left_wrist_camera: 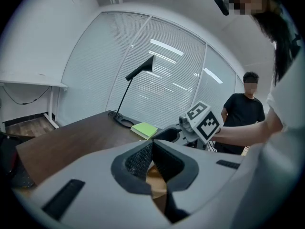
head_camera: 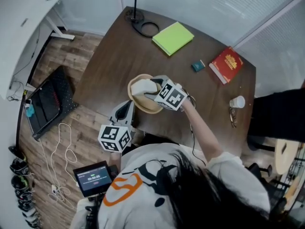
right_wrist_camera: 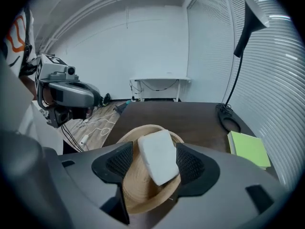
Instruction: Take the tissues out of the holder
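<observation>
Tissues (right_wrist_camera: pixel 157 156), white block, round woven holder (right_wrist_camera: pixel 143 194), right fingers (right_wrist_camera: pixel 120 159) spread, left fingers (left_wrist_camera: pixel 138 161) pinching holder

In the head view the right claw (head_camera: pixel 149 90) covers part of the holder (head_camera: pixel 147 110). The teal thing (head_camera: pixel 198 66) at upper right is too small to tell. A dark-clad person (head_camera: pixel 279 113) is cut off at the right edge.

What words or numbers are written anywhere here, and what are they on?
Nothing here can be read for sure.
Red book: yellow print on the cover, too blurred to read.
Small screen: a row of digits and some lines, too small to read.
Marker cubes: black-and-white square patterns, not words.
White shirt: an orange design, no letters I can make out.
</observation>
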A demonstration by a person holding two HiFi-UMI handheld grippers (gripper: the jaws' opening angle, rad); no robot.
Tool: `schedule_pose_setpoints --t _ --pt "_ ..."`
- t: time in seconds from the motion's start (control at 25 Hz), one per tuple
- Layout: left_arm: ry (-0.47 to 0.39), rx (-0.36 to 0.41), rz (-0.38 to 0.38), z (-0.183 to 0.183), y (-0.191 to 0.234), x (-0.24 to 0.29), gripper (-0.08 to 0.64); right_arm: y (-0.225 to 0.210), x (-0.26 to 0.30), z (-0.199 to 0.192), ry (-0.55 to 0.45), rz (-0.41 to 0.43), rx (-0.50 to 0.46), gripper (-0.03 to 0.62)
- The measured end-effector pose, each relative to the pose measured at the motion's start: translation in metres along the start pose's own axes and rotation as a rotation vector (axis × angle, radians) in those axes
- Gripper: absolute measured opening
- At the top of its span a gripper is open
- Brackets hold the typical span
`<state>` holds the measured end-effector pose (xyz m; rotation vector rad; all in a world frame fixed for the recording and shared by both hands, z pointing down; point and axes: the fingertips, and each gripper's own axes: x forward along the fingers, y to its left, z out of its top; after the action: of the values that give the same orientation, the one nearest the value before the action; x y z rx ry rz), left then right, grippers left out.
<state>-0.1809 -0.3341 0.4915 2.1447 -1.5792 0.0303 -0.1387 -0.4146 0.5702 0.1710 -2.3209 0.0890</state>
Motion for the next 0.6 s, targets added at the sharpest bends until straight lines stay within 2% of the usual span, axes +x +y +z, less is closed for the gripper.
schedule_pose_setpoints --t 0.2,0.32,0.44,0.6 --pt "-0.001 -0.005 0.037 -0.003 0.006 -0.01 0.0 -0.002 0.024 0.008 0.039 0.051 -0.066 0.276" --pt "-0.005 -0.007 0.055 -0.003 0.01 -0.017 0.0 0.001 0.036 0.004 0.113 0.081 -0.155 0.281" --pt "-0.004 -0.007 0.068 -0.005 0.013 -0.022 0.0 -0.002 0.048 -0.002 0.171 0.076 -0.242 0.281" --pt "-0.002 -0.003 0.074 -0.007 0.013 -0.027 0.0 -0.003 0.052 -0.006 0.195 0.069 -0.251 0.279"
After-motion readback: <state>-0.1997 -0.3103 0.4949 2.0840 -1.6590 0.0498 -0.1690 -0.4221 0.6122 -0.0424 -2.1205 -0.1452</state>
